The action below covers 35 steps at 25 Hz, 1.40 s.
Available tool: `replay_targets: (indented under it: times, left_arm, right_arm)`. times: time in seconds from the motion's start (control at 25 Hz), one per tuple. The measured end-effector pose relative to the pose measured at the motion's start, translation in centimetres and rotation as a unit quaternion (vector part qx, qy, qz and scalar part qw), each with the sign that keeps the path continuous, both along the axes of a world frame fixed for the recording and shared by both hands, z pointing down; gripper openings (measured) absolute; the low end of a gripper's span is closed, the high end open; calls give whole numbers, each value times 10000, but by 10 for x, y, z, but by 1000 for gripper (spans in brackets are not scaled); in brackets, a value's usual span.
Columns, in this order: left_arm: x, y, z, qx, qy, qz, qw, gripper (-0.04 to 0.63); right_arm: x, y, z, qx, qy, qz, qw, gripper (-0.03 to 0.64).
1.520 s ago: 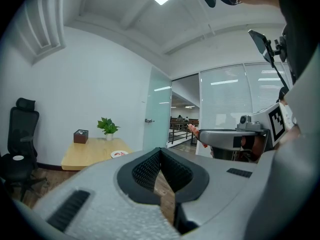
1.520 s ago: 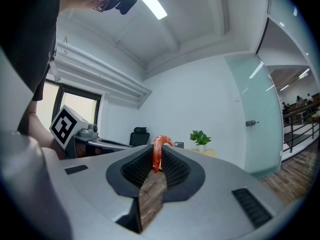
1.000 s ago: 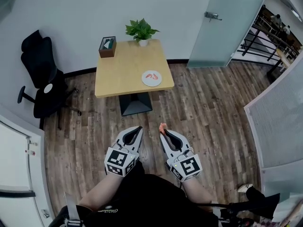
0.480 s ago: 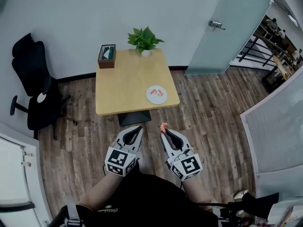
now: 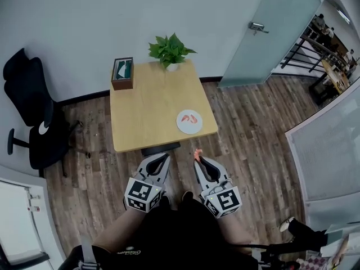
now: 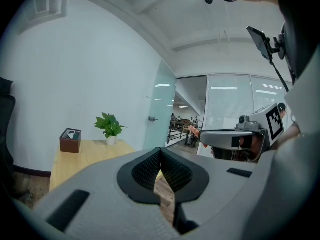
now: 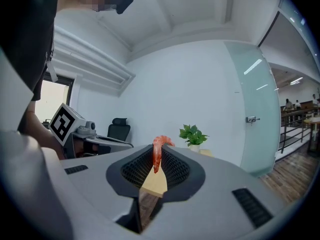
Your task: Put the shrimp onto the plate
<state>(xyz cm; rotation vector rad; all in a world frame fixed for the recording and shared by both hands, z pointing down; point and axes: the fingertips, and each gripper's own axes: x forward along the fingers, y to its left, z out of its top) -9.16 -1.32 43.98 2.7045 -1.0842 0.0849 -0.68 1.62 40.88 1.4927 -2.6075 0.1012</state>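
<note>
As the person carrying the rig walks forward, the table [image 5: 143, 103] has come closer in the head view than it was a second ago, and its near edge now lies just ahead of both grippers. The white plate [image 5: 180, 126] sits near the right front corner of the table, and it already holds shrimps [image 5: 192, 117] (two, as far as I can make out at this size).

The right gripper [image 5: 197, 158] has not changed its hold. Its jaws are clamped on the shrimp [image 7: 157, 153], which stands up between the tips with the curled end sticking out above them. In the head view the same shrimp [image 5: 197, 152] is over the floor, near the plate but not yet above the table.

The left gripper [image 6: 160, 158] has its jaws together with nothing between them, and it stays beside the right one.

My judgement is that the approach is almost finished. What remains is to reach the right gripper forward over the plate, lower it and release.
</note>
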Motion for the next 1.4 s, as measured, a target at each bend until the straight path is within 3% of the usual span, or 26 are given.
replay_targets:
  times: [0.6,1.4]
  left_arm:
    - [18,-77,-3,63,-113,-109,9999,2]
    - [124,-190,-16,73,-429,-451,9980,3]
  right_arm:
    - [15,-84,-2,127,-126,-179,9997,51]
    - [111,-206,-7,90,-415,-775,9961,51]
